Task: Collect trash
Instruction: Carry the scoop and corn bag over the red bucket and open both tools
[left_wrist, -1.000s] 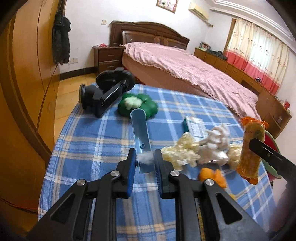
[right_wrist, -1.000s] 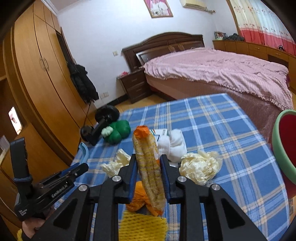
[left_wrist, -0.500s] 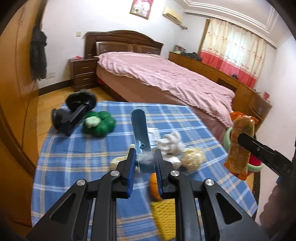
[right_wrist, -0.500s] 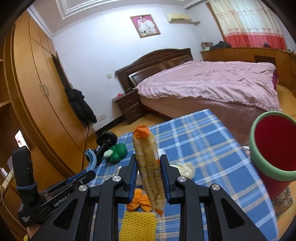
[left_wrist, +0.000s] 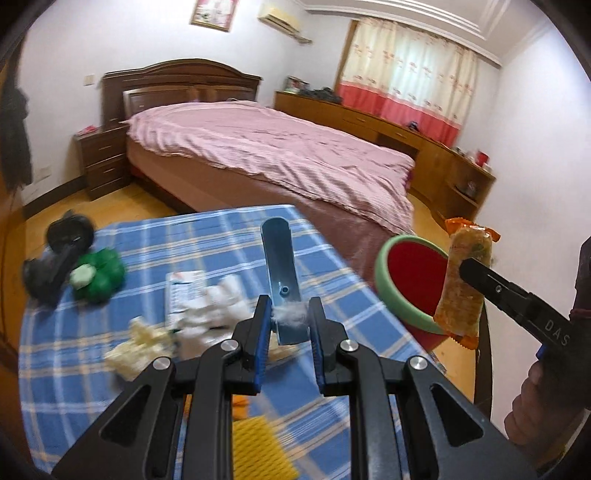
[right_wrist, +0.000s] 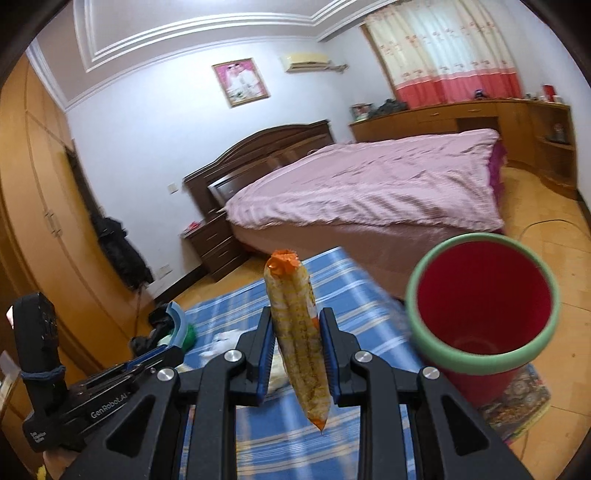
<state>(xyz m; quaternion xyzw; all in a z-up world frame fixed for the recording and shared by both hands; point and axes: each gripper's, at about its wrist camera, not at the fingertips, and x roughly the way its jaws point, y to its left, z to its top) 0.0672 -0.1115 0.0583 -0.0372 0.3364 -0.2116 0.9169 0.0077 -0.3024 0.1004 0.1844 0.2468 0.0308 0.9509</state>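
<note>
On left claw (right_wrist: 177, 325): "GenRobot.AI" (right reads "DAS").

Black claw (left_wrist: 289, 325), blue pads (left_wrist: 263, 332), silver screws.

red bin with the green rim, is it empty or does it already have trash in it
Empty as far as shown: the right wrist view looks into the red bin and shows only bare red wall; the very bottom is dim.

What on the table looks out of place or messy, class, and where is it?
Crumpled tissues and a yellowish wad lie strewn over the blue checked tablecloth beside a flattened packet. Yellow netting and something orange sit at the near edge. The red bin stands off the table.
</note>
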